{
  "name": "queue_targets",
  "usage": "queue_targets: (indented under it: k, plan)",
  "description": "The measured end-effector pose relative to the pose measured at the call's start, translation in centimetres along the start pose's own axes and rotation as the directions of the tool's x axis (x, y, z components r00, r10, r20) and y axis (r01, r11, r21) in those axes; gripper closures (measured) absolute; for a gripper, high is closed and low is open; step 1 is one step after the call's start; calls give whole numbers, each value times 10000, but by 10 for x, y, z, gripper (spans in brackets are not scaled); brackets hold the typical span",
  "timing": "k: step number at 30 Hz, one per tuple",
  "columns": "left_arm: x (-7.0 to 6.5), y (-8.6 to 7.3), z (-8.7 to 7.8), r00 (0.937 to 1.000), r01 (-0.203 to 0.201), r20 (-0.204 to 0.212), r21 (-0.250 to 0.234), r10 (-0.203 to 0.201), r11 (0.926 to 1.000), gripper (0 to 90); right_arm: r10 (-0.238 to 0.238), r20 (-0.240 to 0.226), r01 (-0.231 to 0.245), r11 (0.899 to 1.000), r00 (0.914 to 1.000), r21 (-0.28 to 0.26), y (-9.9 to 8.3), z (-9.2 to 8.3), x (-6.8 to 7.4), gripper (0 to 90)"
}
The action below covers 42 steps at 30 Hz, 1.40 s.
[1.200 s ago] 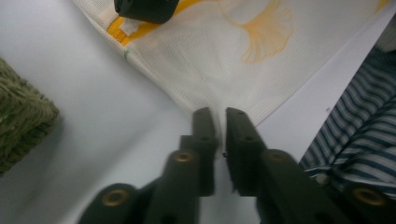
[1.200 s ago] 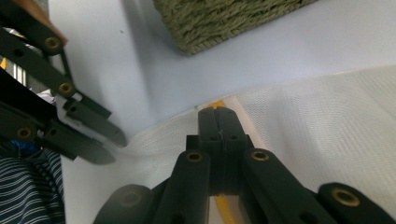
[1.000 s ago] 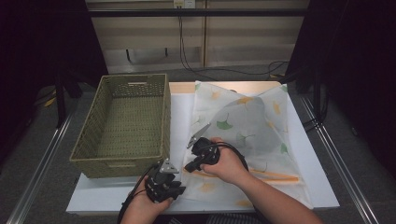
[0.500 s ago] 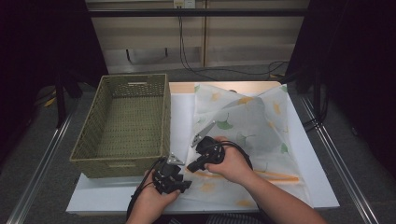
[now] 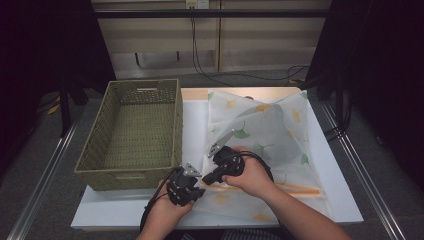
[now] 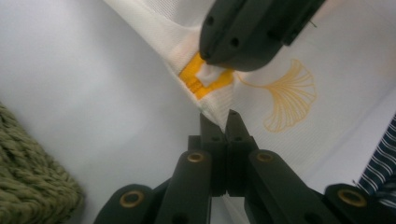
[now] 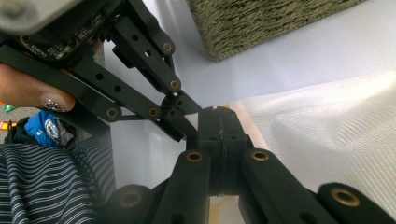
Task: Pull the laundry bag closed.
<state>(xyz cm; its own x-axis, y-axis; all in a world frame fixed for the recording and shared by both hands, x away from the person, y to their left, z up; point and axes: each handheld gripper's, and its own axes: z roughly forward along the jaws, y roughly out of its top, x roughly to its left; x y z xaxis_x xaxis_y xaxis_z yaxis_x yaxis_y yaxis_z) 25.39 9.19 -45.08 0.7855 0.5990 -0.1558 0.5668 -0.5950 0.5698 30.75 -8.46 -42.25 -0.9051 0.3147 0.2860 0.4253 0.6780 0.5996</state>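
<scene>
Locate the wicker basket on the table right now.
In the high view the wicker basket sits on the table's left side, beside the leaf-print mesh bag, just beyond the left tongs.

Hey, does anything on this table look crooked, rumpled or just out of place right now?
Yes: the white mesh bag with the ginkgo print lies rumpled and askew, one flap folded up. The left gripper and right gripper both pinch its near corner by the orange zipper end. The wicker basket sits square.
</scene>
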Motion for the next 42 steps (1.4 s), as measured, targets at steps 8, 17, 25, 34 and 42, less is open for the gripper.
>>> queue_targets:
  k: [8,17,25,34,42]
  plan:
    - [-2,-4,-1,9999,-45,149,22,45,10000,900,68,-56,-67,9999,10000,130,-5,-1,3,900]
    - [-6,-4,-4,9997,-109,200,-39,110,9999,900,301,-182,-302,9995,9994,-97,-13,-5,1,900]
    - [-5,-2,-4,9992,-45,386,-25,46,10000,894,385,-161,-386,9992,9991,-57,-15,-7,4,900]
    - [-5,5,-7,9999,-64,99,-281,67,9996,760,-2,24,2,9999,10000,127,-10,-7,10,900]
    - [-6,2,-8,9998,-182,-50,-221,181,9996,898,241,-50,-241,9997,9997,31,-14,-6,5,900]
